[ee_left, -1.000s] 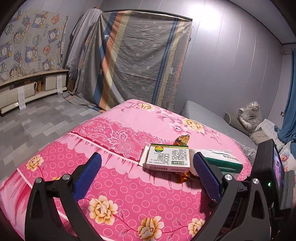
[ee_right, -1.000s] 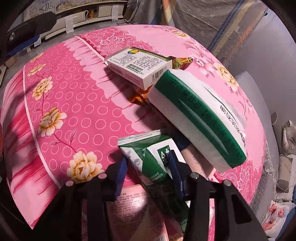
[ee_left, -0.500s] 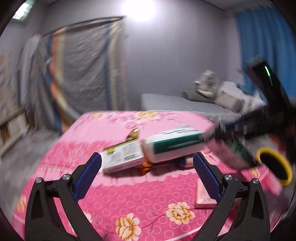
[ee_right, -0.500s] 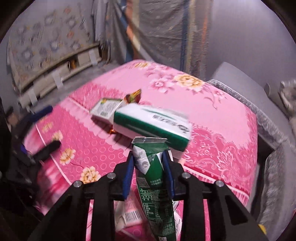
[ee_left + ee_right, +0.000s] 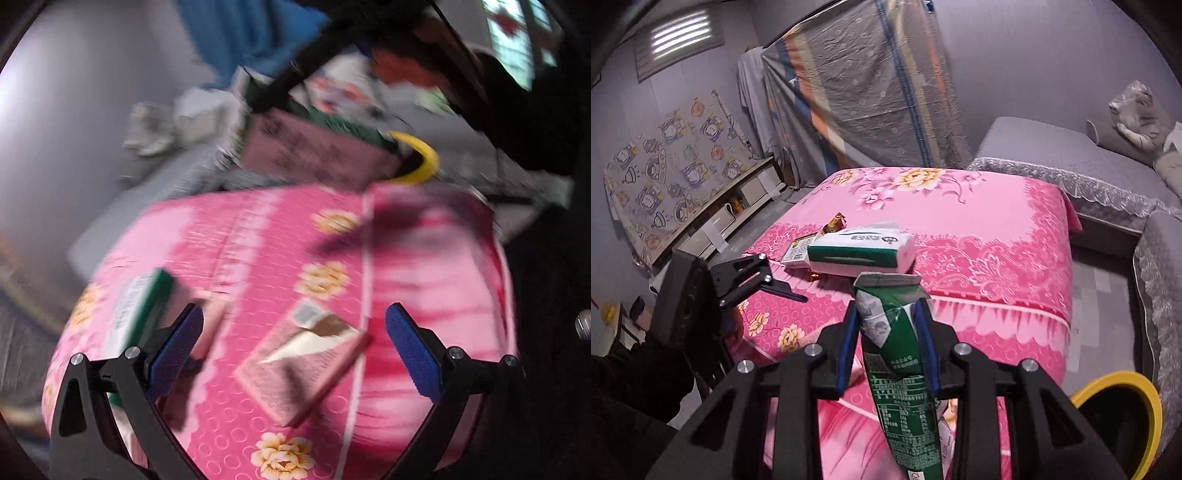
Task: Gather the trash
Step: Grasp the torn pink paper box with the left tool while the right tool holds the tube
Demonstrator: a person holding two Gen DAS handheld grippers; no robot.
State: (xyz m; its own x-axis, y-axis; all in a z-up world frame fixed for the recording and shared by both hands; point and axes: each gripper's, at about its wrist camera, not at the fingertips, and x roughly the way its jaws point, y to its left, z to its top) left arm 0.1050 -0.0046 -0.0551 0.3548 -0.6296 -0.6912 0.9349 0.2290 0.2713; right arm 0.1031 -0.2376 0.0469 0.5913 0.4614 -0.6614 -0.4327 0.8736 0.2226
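R gripper (image 5: 888,334): jaws clamped on a flattened green-and-white carton (image 5: 897,369), gripped near its upper end. Sealed top edge stuck out just past the blue pads; rest of the carton ran back and down under the gripper body. Carton was held off the bed, lifted above the pink floral bedspread (image 5: 990,236).

Yellow-rimmed bin (image 5: 1123,402) sat low at R of the R-wrist view, beside the bed, near the carton's lower end but apart from it.

L gripper (image 5: 293,347): jaws wide apart, nothing between the pads. L-wrist view heavily motion-blurred. A flat pink packet (image 5: 295,373) lay on the bedspread directly below the gap between the jaws, closer to neither; contact w/ pads not seen.

Still on the bed, far side: green-and-white tissue pack (image 5: 860,251), w/ a small white medicine box (image 5: 798,251) touching its L end and a gold candy wrapper (image 5: 835,222) just behind.
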